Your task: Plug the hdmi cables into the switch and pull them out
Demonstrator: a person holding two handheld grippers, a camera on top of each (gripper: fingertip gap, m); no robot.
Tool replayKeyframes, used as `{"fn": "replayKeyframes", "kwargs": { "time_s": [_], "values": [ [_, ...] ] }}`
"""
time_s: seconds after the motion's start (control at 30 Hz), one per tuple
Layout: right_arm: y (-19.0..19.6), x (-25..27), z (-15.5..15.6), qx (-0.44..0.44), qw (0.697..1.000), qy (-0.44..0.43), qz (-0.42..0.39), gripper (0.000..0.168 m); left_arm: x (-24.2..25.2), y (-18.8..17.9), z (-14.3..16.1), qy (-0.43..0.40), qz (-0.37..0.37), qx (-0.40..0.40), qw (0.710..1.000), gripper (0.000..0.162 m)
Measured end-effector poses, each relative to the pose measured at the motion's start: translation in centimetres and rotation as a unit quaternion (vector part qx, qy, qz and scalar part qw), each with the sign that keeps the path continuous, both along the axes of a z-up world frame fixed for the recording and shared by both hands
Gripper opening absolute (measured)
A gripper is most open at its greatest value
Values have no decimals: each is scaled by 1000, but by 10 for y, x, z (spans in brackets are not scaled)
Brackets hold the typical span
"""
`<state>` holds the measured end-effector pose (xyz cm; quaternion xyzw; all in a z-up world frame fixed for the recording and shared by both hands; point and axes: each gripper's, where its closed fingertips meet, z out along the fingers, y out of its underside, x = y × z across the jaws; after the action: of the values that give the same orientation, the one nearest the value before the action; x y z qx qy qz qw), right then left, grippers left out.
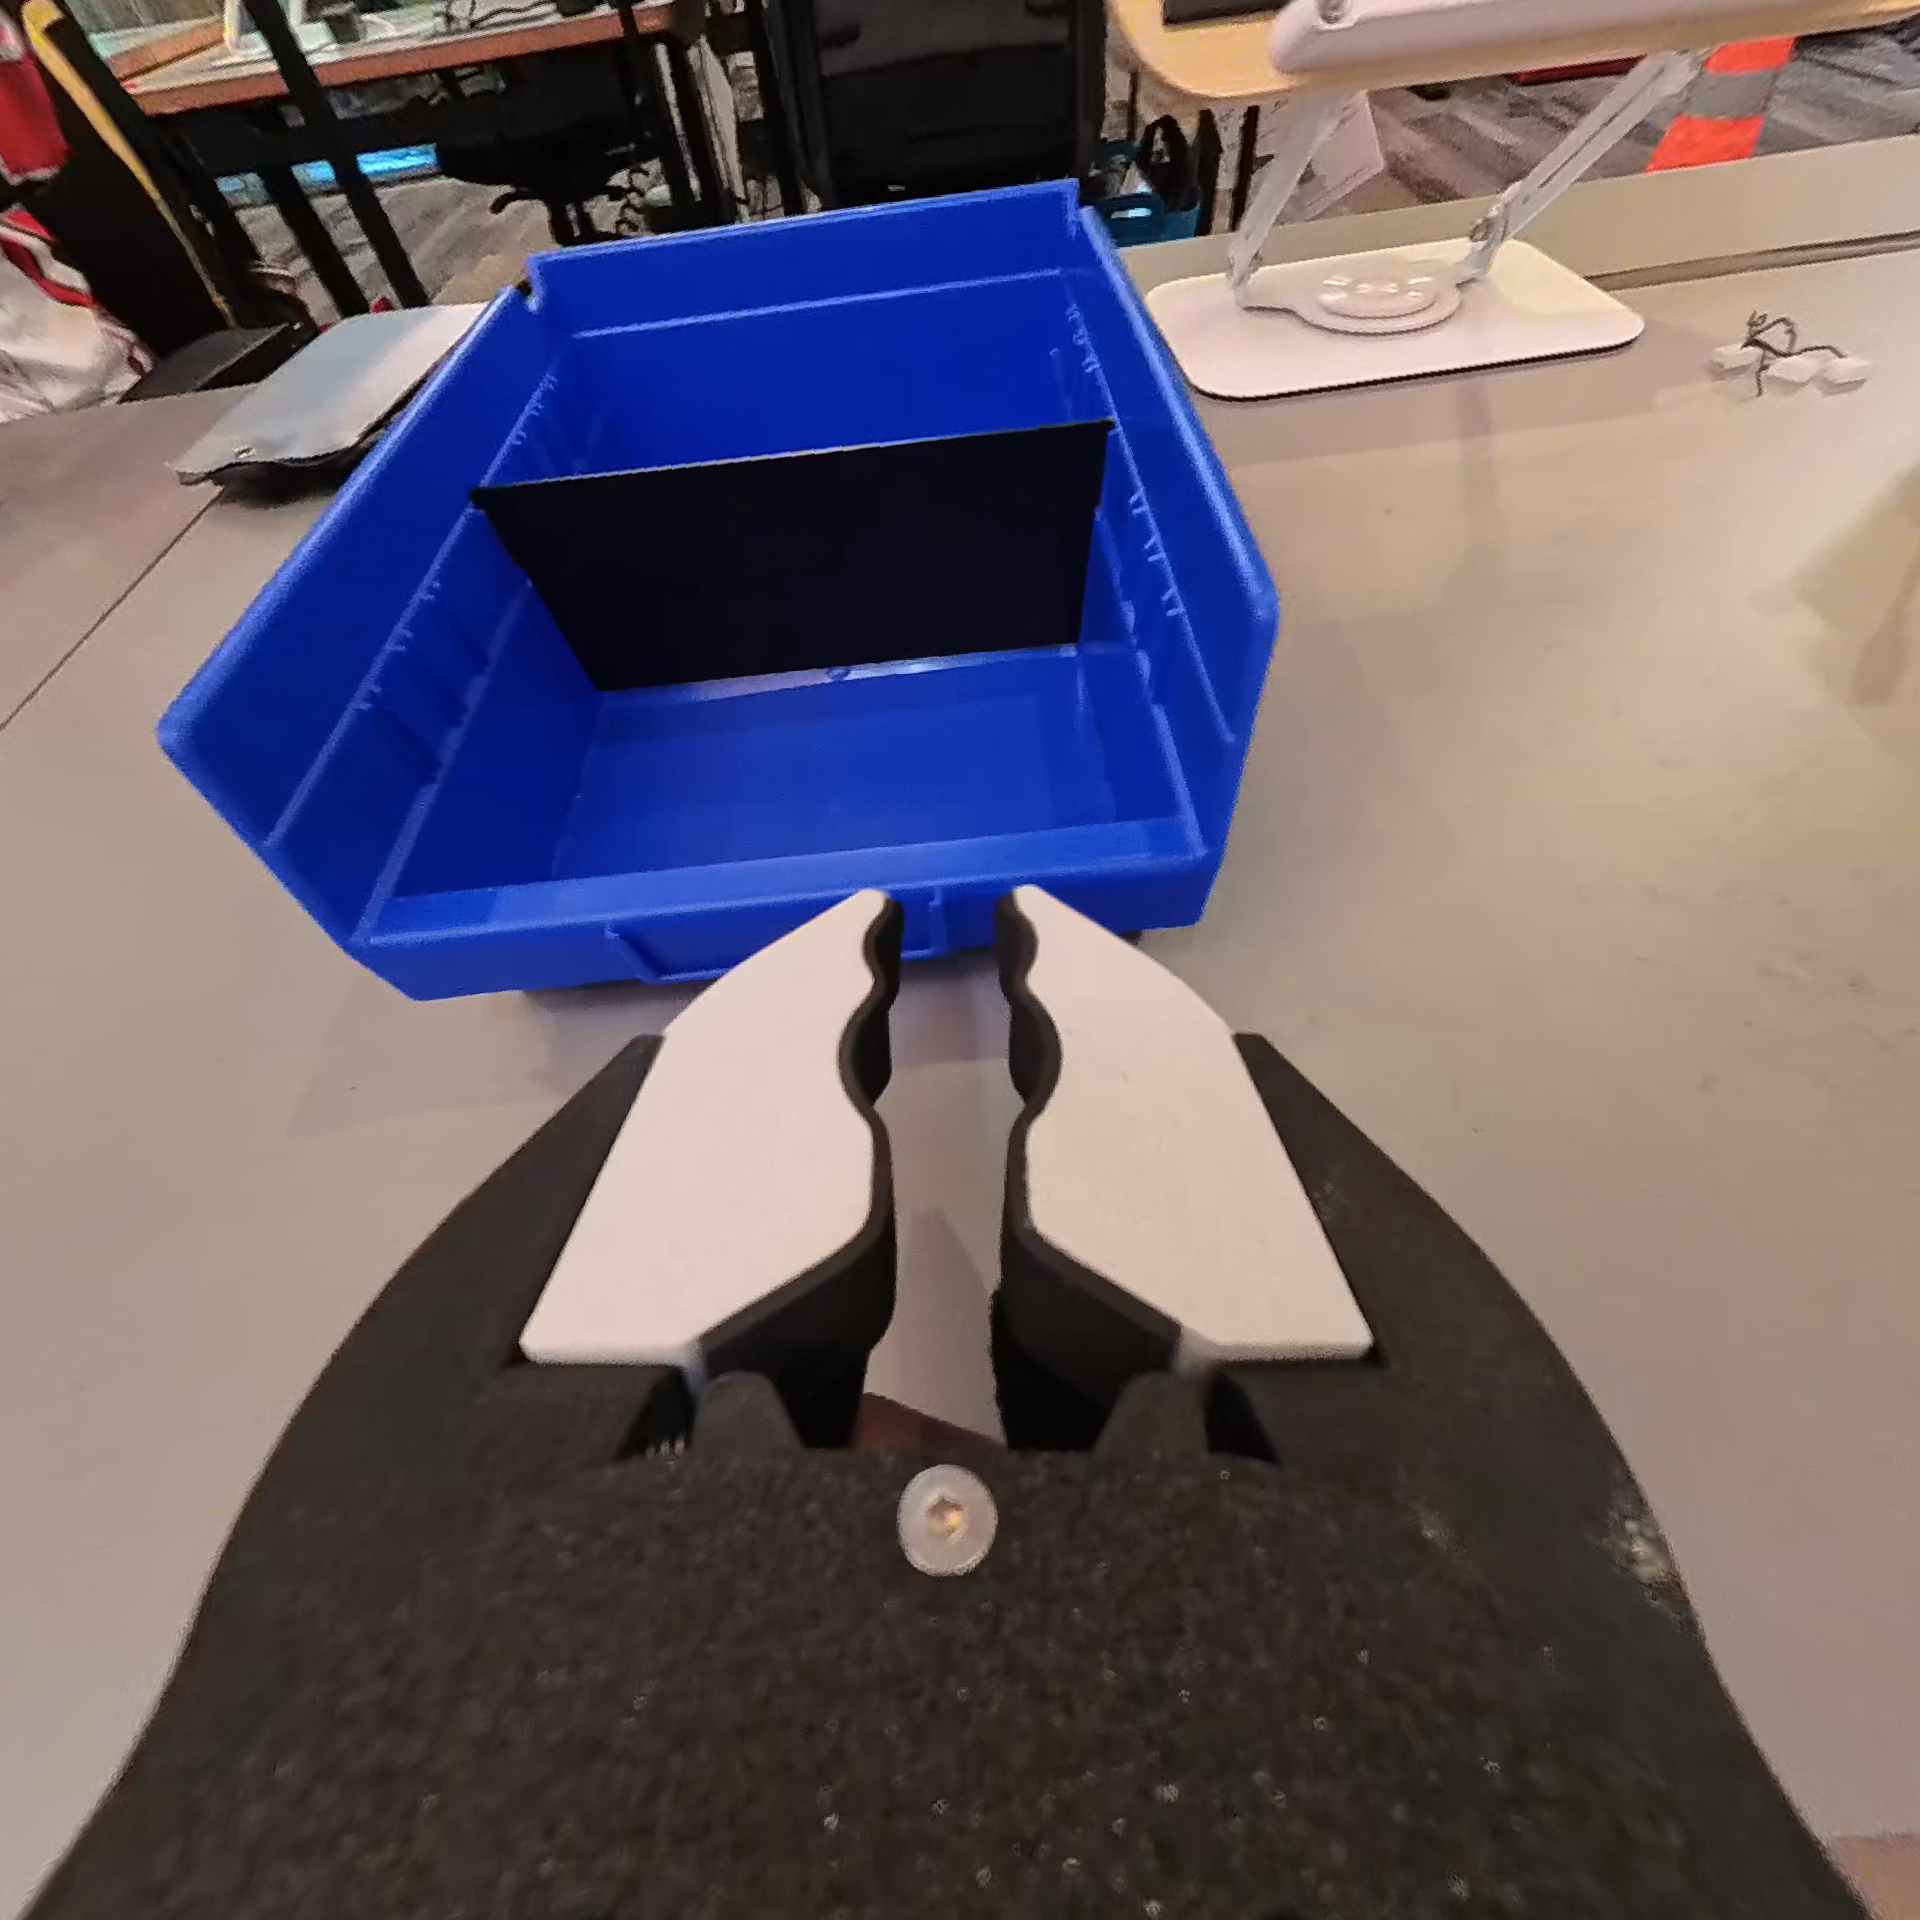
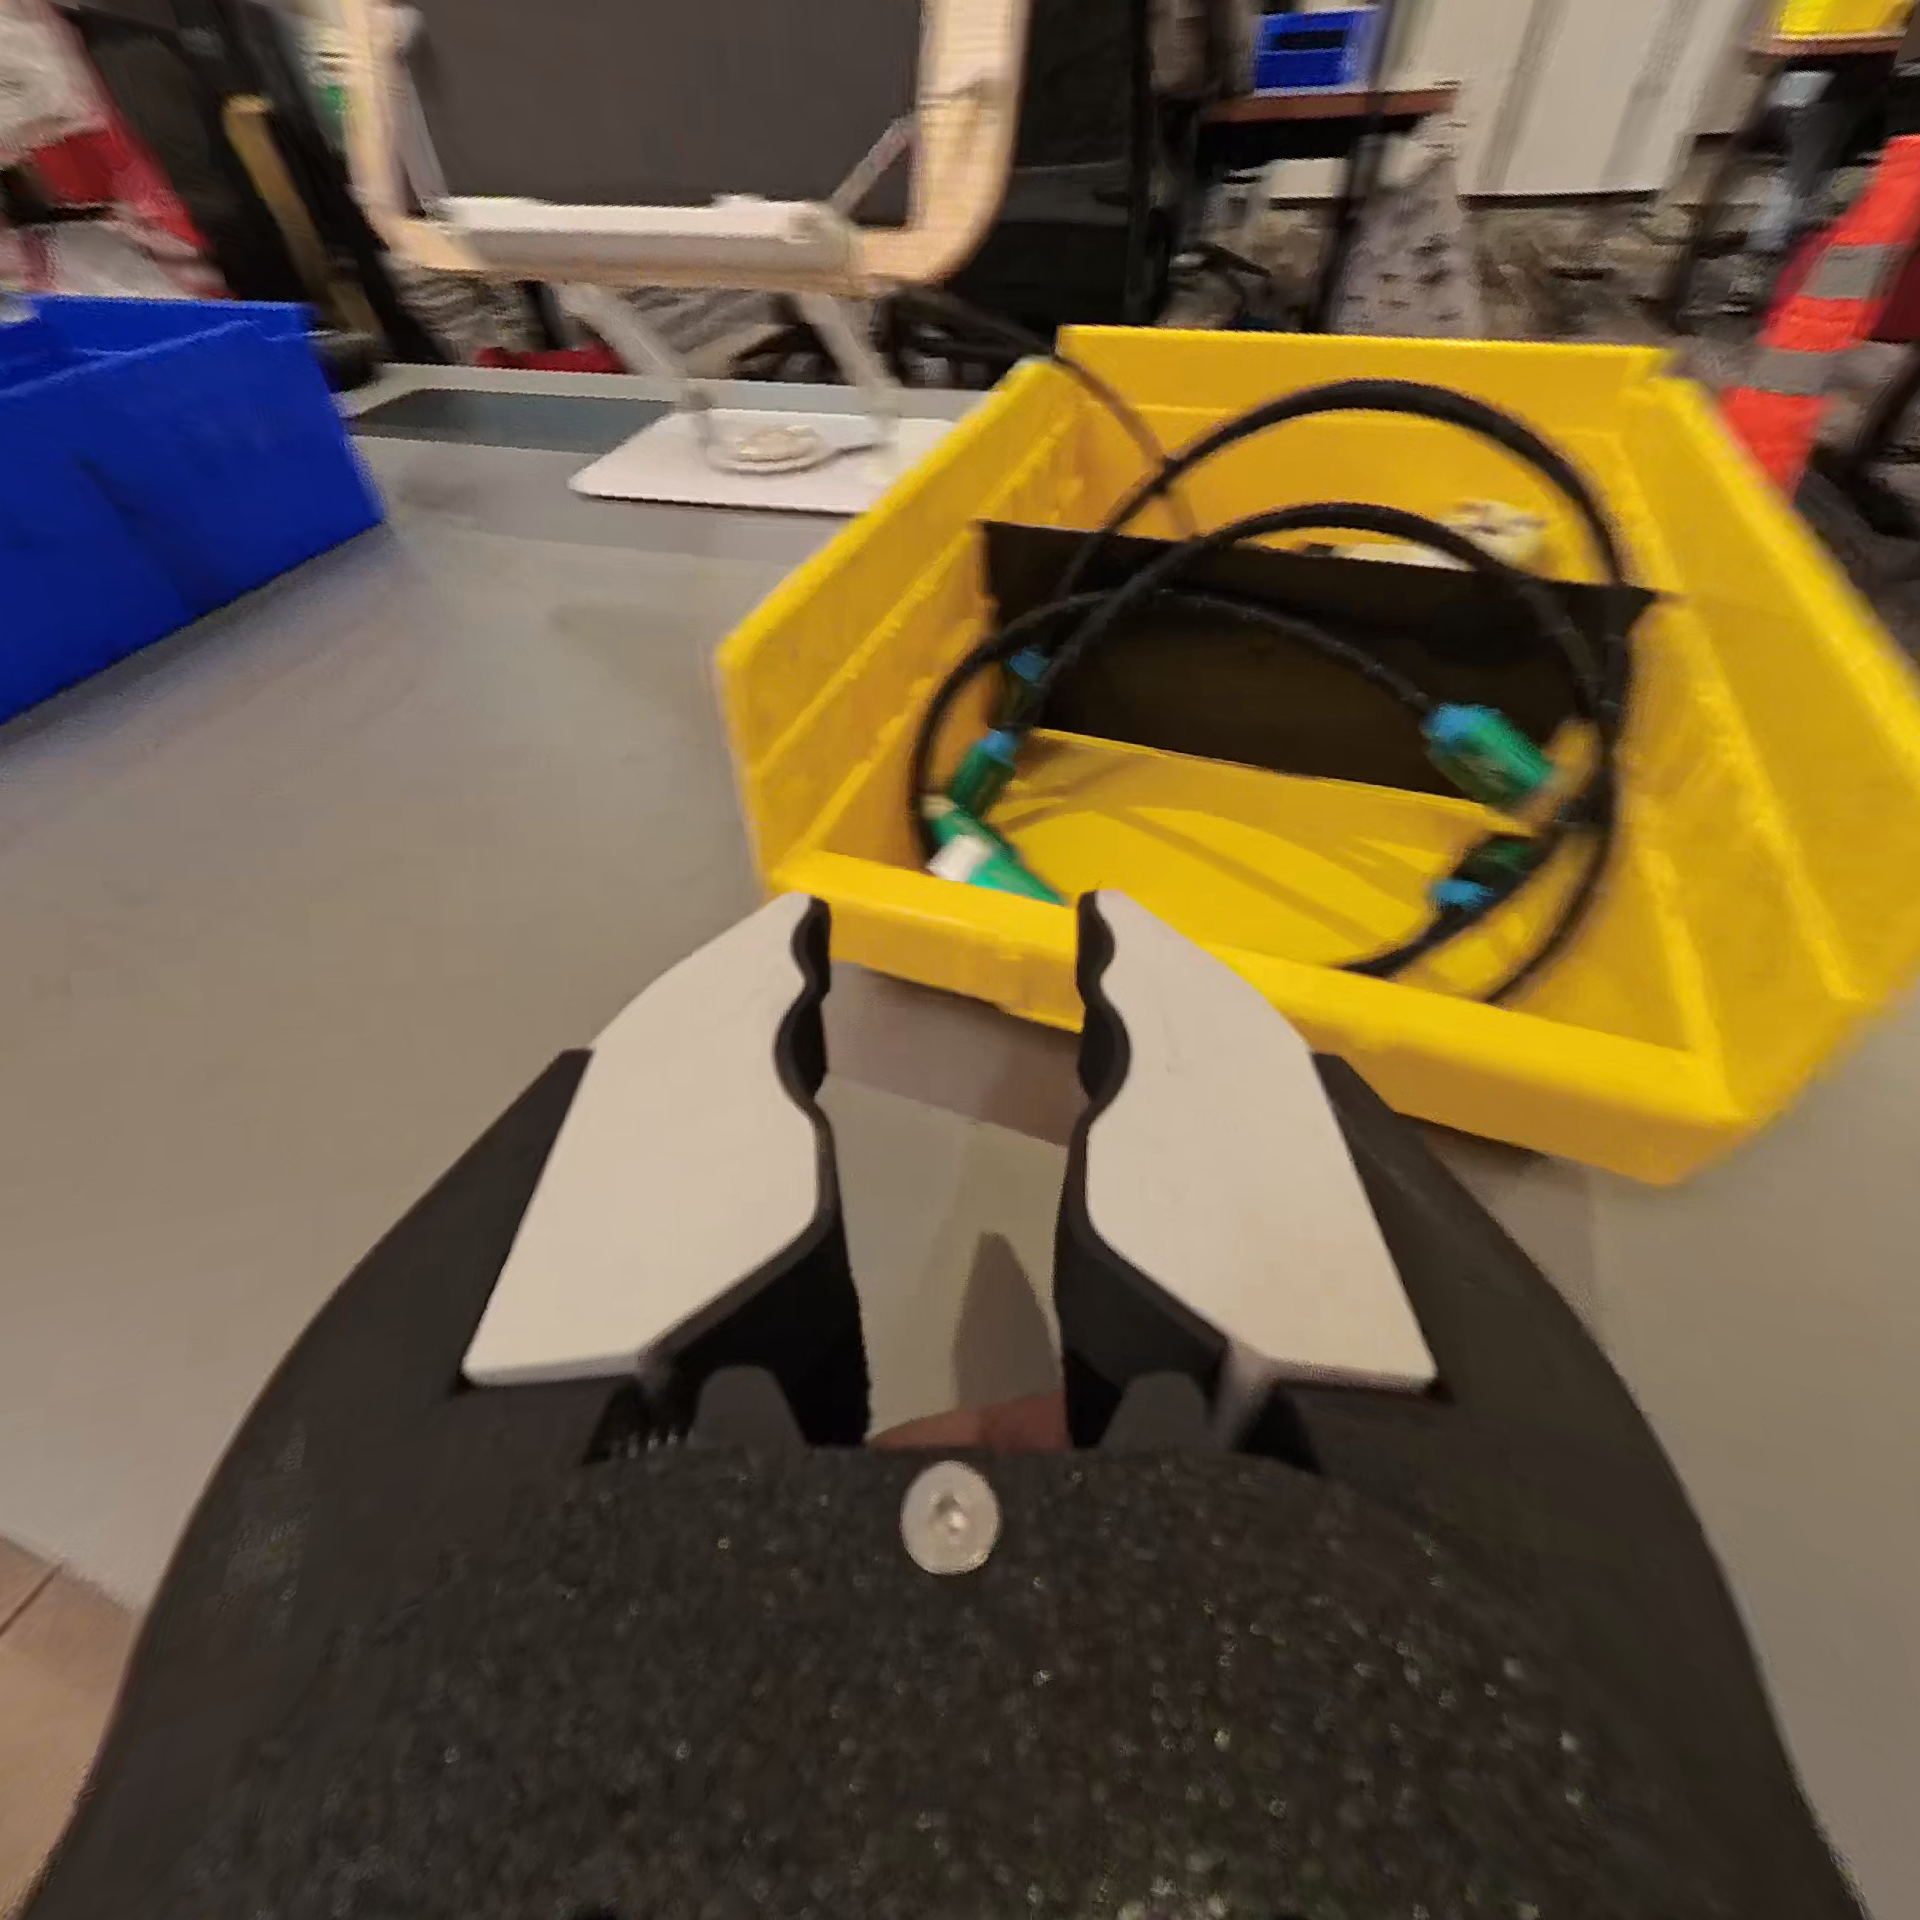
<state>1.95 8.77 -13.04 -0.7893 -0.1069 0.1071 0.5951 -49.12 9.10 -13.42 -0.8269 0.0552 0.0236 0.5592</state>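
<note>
Nearest the lens in the right wrist view, the right claw (image 2: 951,914) hangs with its jaws apart and empty, just short of the yellow bin (image 2: 1351,1049) on the grey bench (image 2: 416,831). Inside the bin lie the hdmi cables (image 2: 1299,520), looped black cord with green-and-blue plugs (image 2: 1486,753). They should be light and floppy along the cord but rigid at the plugs, so the plug body looks like the place to pinch; the cord would likely slip and sag. No switch is plain here, though blur hides detail. Only the left wrist view shows the left claw (image 1: 945,914), slightly parted and holding nothing, facing the blue bin (image 1: 312,727) with its black divider (image 1: 800,561).
</note>
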Motion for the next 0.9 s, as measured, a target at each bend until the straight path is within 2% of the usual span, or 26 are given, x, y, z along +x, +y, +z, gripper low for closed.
{"fn": "replayKeyframes", "kwargs": {
  "time_s": [0.07, 0.1, 0.17, 0.23, 0.27, 0.37, 0.4, 0.47, 0.53, 0.6, 0.67, 0.77, 0.83, 0.87, 0.9],
  "values": [
    [-5, -41, -4, -8, 996, 4, 84, 60, 14, 1, 6, -12, -32, 17, 999, 17],
    [-5, -55, -6, -9, 995, -9, 98, 64, 28, 1, 12, -24, -61, 30, 997, 17],
    [8, -65, -2, 18, 995, -59, 76, 72, 59, -1, 23, -41, -122, 61, 990, 20],
    [26, -59, 4, 42, 996, -83, 13, 68, 91, -6, 27, -45, -176, 73, 981, 21],
    [33, -63, 3, 39, 996, -77, 7, 69, 107, -8, 26, -44, -198, 74, 976, 22],
    [45, -78, -14, -19, 998, -51, 21, 74, 163, -10, 23, -55, -264, 67, 961, 25],
    [45, -82, -18, -34, 998, -46, 33, 73, 183, -9, 20, -63, -284, 58, 955, 26],
    [40, -93, -18, -38, 996, -29, 78, 80, 227, -7, 10, -78, -326, 23, 942, 34],
    [27, -99, -15, -44, 990, -7, 131, 68, 275, -4, 1, -90, -362, -16, 928, 44],
    [10, -99, -1, -33, 983, 42, 173, 41, 322, 0, -4, -98, -386, -46, 916, 54],
    [2, -74, 25, 19, 989, 68, 130, 45, 367, 4, -1, -122, -402, -58, 905, 57],
    [-4, 11, 62, 109, 993, 15, -48, 41, 422, 13, 11, -175, -400, -78, 897, 57],
    [-12, 72, 74, 123, 978, -15, -166, 30, 439, 30, 13, -155, -358, -64, 919, 53],
    [-12, 90, 71, 110, 977, -7, -184, 31, 441, 40, 12, -129, -330, -51, 934, 52],
    [-8, 98, 61, 82, 981, 8, -178, 36, 439, 50, 7, -96, -296, -46, 949, 41]
  ]
}}
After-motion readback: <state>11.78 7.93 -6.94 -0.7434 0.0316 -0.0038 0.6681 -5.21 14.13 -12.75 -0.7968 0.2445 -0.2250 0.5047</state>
